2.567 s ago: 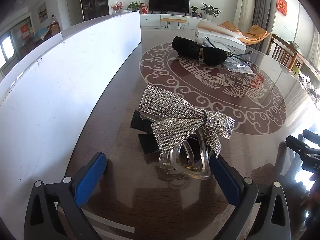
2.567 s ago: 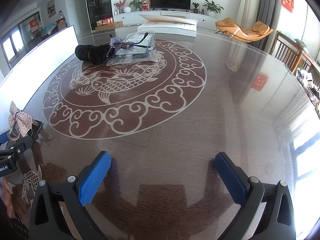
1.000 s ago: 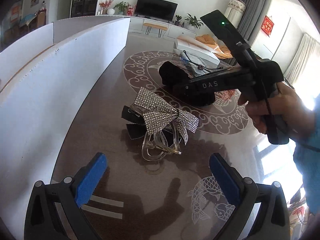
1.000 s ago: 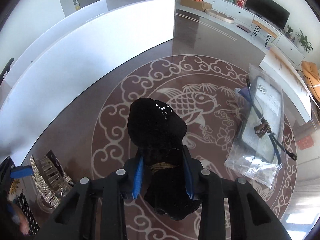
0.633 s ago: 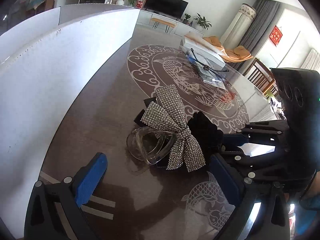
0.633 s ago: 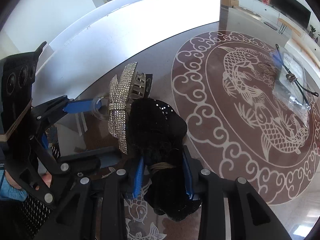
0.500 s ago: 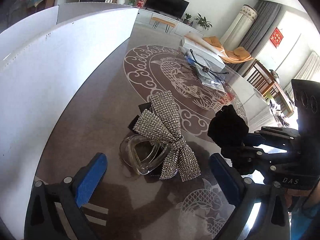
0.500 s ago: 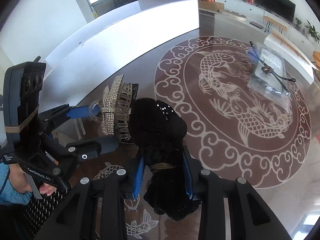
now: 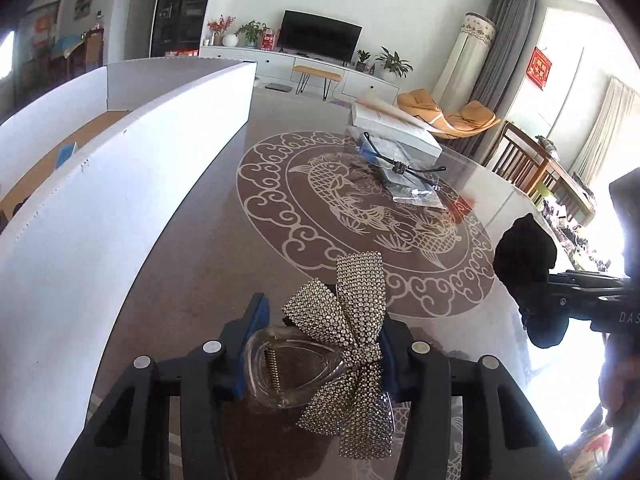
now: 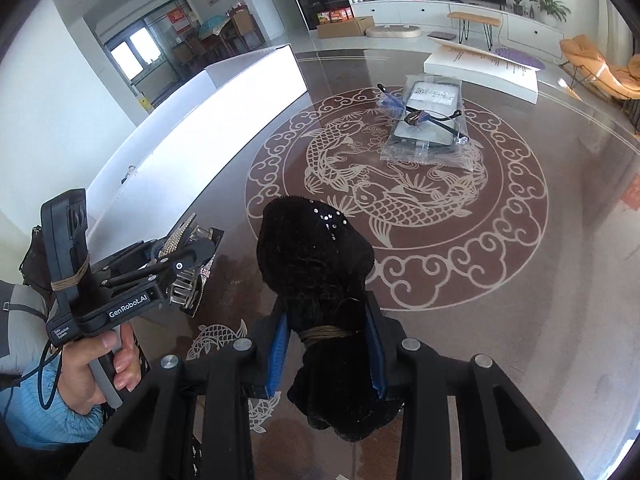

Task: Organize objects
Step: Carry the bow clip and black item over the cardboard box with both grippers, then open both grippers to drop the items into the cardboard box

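Note:
My left gripper (image 9: 320,344) is shut on a clear hair claw clip with a rhinestone bow (image 9: 340,320), held just above the table. It also shows in the right wrist view (image 10: 188,264), at the left. My right gripper (image 10: 326,344) is shut on a black fabric bundle (image 10: 316,256) tied with a thin cord, held above the table. The bundle also shows at the right edge of the left wrist view (image 9: 524,260). A clear plastic bag with black and blue cords (image 10: 428,128) lies on the far side of the round fish pattern.
A long white box wall (image 9: 112,200) runs along the table's left side, with an open cardboard interior behind it. A flat white box (image 10: 480,68) lies at the table's far edge. Chairs stand to the right beyond the table.
My left gripper has closed on the bow clip and lifted it off the table. My right gripper keeps hold of the black bundle and has drawn back to the right of the left gripper.

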Tool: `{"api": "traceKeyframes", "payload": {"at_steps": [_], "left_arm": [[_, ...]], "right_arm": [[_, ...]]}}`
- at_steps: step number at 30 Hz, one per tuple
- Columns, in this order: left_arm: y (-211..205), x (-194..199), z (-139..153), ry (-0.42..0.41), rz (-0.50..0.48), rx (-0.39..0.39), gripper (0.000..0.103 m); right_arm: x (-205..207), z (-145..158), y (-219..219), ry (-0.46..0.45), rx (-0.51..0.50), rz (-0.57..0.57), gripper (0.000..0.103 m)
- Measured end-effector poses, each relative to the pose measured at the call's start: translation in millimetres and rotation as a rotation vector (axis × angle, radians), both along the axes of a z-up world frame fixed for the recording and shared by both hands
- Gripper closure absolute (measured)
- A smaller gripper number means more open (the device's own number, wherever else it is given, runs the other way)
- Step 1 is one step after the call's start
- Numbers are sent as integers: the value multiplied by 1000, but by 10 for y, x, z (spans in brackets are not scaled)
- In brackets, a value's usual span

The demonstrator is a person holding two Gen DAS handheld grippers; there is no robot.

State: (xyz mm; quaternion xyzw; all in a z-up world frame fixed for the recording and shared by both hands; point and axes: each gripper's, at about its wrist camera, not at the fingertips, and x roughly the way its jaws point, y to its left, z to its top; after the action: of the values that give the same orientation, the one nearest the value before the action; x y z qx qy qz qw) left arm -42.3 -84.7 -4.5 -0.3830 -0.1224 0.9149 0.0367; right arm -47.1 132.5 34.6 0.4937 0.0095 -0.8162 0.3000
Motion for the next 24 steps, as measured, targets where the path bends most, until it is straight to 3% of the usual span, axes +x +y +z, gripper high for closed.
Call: {"api": "traceKeyframes", "payload": {"at_steps": [7, 10, 13, 17, 21, 23, 24], "left_arm": [[-320, 314, 507, 105, 36, 101, 55], [-717, 432, 912, 180, 100, 118, 55], [-1246, 487, 1161, 196, 182, 108, 54], [-1941, 421, 1091, 86, 300, 5, 55], [-2482, 374, 884, -63, 413, -80, 52], [-2672, 343, 780, -131, 444, -94, 38], [-2745, 335, 734, -151, 464, -103, 26]], "right_arm": [[-142, 460, -365, 74, -72, 16, 68], [-199, 745, -719, 110, -131, 60, 68], [-245, 989, -1242, 116, -208, 131, 69], [-232, 1072, -2076, 52, -267, 239, 68], [-91, 884, -2820, -20, -249, 331, 68], [5, 711, -3106, -73, -228, 370, 67], [49, 607, -3233, -97, -198, 384, 66]]}}
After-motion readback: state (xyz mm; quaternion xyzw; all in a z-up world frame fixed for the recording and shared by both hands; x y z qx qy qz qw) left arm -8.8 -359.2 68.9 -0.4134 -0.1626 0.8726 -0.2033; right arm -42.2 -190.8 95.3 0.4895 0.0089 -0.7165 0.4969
